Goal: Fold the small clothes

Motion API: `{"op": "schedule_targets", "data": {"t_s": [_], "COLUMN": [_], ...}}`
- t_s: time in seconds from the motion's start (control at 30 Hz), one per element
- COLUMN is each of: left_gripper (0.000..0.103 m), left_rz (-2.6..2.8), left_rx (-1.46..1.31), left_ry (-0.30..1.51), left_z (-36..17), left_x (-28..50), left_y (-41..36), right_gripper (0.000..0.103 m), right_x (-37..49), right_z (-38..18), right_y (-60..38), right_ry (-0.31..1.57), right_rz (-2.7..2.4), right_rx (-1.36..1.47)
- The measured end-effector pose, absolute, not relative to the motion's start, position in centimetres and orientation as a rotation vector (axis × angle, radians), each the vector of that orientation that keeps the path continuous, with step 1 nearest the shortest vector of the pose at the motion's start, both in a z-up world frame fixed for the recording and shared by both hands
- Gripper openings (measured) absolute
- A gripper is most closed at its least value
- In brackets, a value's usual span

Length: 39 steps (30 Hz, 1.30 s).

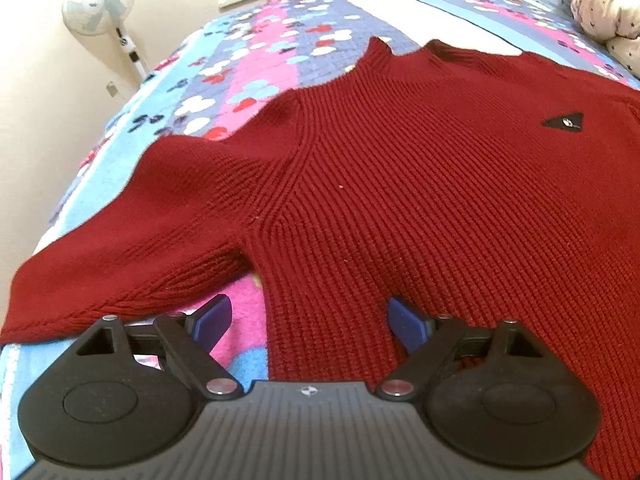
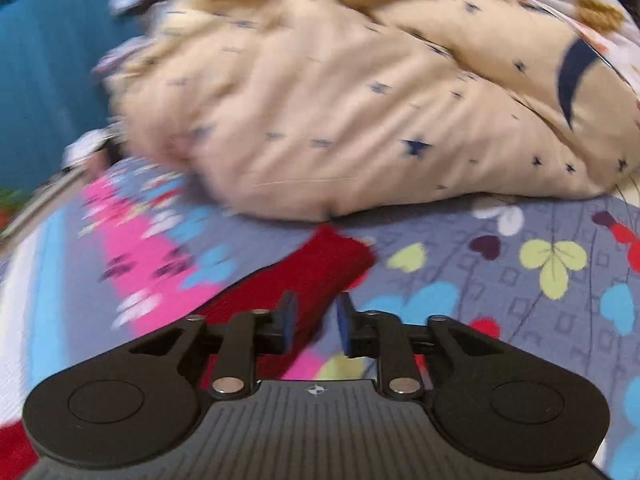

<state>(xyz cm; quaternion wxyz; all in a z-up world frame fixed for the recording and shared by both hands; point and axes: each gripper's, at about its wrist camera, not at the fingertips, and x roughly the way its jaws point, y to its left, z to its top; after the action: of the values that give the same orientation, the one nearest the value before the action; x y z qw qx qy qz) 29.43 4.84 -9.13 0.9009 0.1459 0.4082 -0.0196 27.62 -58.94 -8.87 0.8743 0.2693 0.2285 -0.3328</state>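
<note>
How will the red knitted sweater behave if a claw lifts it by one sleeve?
The red sweater is probably floppy: it lies flat and follows the bedspread. Its thick ribbed knit suggests some weight, so the body would likely drag. The sleeve may stretch rather than slip.

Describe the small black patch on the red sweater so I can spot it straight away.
Start at the bed with the butterfly-print quilt, where the dark red ribbed sweater lies spread flat. Look across its chest, on the right side in the left wrist view, below the collar. The black triangular patch with a small silver stud is the only dark mark on the red knit.
</note>
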Motion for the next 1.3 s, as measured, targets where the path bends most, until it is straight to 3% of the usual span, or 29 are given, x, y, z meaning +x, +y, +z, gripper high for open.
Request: {"op": "schedule_targets", "data": {"t_s": [0.23, 0.37, 0.53, 0.6, 0.7, 0.93, 1.07, 1.17, 1.2, 1.23, 1.27, 1.3], "left_gripper": [0.089, 0.089, 0.089, 0.089, 0.079, 0.078, 0.074, 0.054, 0.040, 0.021, 0.016, 0.016], "left_rz": [-0.014, -0.058, -0.092, -0.042, -0.009, 0.007, -0.010, -0.038, -0.055, -0.080, -0.105, -0.109], "left_rx": [0.164, 0.148, 0.172, 0.140, 0.047, -0.063, -0.042, -0.065, -0.076, -0.087, -0.094, -0.080], "left_ry": [0.746, 0.699, 0.691, 0.801, 1.022, 1.148, 1.134, 1.124, 1.122, 1.120, 1.121, 1.116], "left_z": [-3.9, -0.6, -0.4, -2.5, -5.7, -8.3, -8.4, -8.0, -7.8, -7.8, -7.8, -7.7], "left_x": [23.8, 18.4, 11.3, 9.5, 9.6, 10.6, 10.2, 10.1, 10.0, 9.9, 9.8, 9.6], "left_y": [5.9, 6.9, 8.4, 9.4, 10.6, 12.7, 12.4, 12.7, 12.6, 12.5, 12.3, 12.1], "right_gripper": [0.052, 0.058, 0.063, 0.062, 0.064, 0.069, 0.076, 0.073, 0.067, 0.058, 0.052, 0.031], "right_x": [20.0, 14.7, 10.0, 9.3, 8.1, 8.7, 9.2, 9.3, 9.3, 9.2, 9.1, 9.1], "right_z": [-0.9, 1.1, -3.1, -4.7, -4.9, -8.6, -9.0, -8.7, -8.6, -8.4, -8.4, -8.1], "right_y": [-49.6, -44.6, -42.0, -42.1, -43.0, -43.5, -40.8, -39.7, -39.6, -39.5, -39.5, -39.5], "right_ry": [0.486, 0.546, 0.695, 0.823, 0.827, 1.037, 1.077, 1.078, 1.077, 1.072, 1.065, 1.057], "right_rz": [-0.392, -0.251, -0.181, -0.224, -0.215, -0.188, -0.141, -0.097, -0.084, -0.075, -0.067, -0.054], "right_rx": [0.456, 0.393, 0.456, 0.478, 0.505, 0.490, 0.321, 0.262, 0.255, 0.247, 0.240, 0.238]}}
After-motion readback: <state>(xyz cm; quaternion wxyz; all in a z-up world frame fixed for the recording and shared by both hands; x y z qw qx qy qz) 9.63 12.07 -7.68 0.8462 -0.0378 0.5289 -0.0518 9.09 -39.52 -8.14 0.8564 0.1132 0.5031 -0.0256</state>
